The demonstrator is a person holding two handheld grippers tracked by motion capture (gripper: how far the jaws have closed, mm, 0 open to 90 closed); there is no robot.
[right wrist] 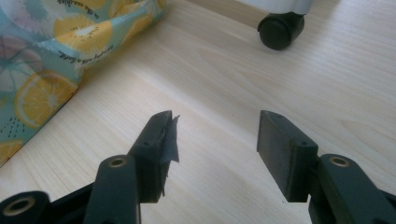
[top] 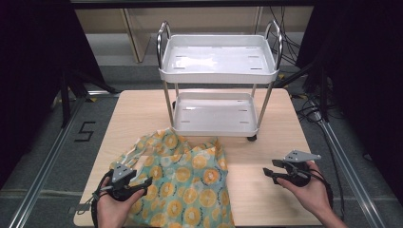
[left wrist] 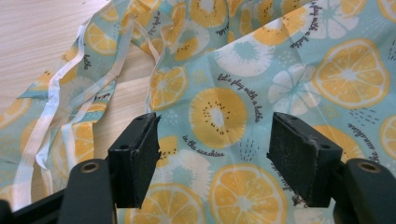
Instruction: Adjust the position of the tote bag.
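Here: citrus-print bag flat on tabletop, front left, before cart. Left gripper fingers spread over bag; right gripper spread above bare wood. Risk: thin fabric bunching, sliding, pinching both layers.

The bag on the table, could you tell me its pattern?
Orange citrus slices on pale teal bag, clearest in the left gripper view.

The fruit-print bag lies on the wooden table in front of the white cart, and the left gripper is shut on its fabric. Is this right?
Not quite. The left gripper is open: in the left gripper view its jaws stand apart above the fruit-print bag, pinching nothing. The rest holds: the bag lies on the wooden table in front of the white cart.
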